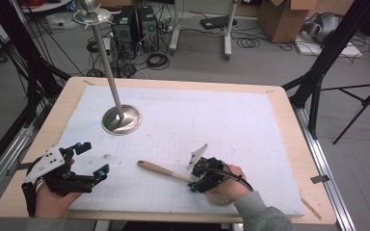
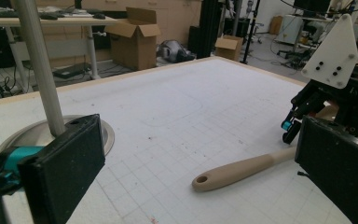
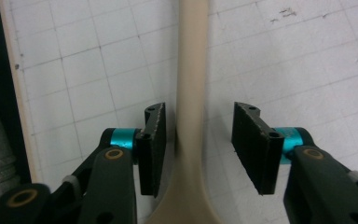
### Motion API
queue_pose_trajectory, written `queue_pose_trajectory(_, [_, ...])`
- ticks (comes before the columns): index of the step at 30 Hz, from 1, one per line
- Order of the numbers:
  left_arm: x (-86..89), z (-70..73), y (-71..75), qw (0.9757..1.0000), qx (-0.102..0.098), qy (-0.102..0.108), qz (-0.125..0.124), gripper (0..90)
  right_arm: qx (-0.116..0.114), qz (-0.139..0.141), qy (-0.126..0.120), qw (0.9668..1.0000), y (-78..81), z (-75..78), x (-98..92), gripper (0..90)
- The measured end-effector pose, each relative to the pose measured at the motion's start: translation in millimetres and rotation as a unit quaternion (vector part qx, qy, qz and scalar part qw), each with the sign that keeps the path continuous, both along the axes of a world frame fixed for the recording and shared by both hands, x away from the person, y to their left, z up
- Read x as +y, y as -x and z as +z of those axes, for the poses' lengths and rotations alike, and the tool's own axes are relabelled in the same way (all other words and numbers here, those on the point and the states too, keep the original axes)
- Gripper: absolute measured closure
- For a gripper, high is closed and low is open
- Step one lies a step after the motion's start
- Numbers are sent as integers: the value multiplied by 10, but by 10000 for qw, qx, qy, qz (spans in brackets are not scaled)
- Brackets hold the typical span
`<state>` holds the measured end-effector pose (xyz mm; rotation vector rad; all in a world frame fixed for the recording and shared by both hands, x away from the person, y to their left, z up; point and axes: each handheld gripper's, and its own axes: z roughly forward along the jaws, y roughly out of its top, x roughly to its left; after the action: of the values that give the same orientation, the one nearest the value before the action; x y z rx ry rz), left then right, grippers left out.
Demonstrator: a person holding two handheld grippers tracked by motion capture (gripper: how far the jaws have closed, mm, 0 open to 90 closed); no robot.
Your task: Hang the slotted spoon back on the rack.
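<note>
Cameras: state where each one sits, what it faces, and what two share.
High view: above the near edge, facing down on the white gridded table mat; both hands show.
Left gripper view: on the left gripper, facing level across the table; its open jaws show.
Right gripper view: on the right gripper, looking down; its jaws show.
All share the beige wooden spoon.

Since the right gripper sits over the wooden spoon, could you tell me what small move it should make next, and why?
Probably close the right gripper fully: the wooden spoon handle lies between its pads, one pad close, the other clearly apart, so nothing is gripped yet.
</note>
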<state>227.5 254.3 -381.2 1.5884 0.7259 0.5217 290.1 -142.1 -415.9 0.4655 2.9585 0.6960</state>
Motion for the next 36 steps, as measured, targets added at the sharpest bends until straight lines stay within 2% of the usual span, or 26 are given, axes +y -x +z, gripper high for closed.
queue_pose_trajectory(5, [-3, -7, -2, 10000, 12, 0, -3, 18, -61, 40, -4, 10000, 27, 1, 2, 637])
queue_pose_trajectory(6, [-3, -9, -3, 10000, 19, -7, -5, 18, -42, 70, -14, 10000, 45, 3, 4, 688])
queue_pose_trajectory(7, [-3, -10, -3, 10000, 24, -14, -6, 18, -42, 70, -14, 10000, 45, 3, 4, 688])
queue_pose_trajectory(8, [-5, -13, -4, 10000, 26, -16, -4, 18, -77, 80, -9, 9999, 60, 3, 4, 726])
queue_pose_trajectory(12, [-8, -16, -3, 10000, 37, -7, -10, 18, -91, 19, -15, 10000, 59, 4, 1, 764])
queue_pose_trajectory(18, [5, -10, 1, 10000, 15, 2, -6, 18, 102, -237, -100, 9996, 47, 4, -4, 782])
queue_pose_trajectory(27, [43, -7, 6, 10000, 10, 39, 43, 18, 157, -198, -122, 9996, 38, 16, -22, 784])
queue_pose_trajectory(34, [60, -4, 14, 10000, -1, 48, 75, 18, 190, -255, -345, 9989, -1, 95, -82, 784])
queue_pose_trajectory(36, [61, -4, 14, 10000, 6, 47, 71, 19, 175, -311, -476, 9982, -22, 155, -111, 784])
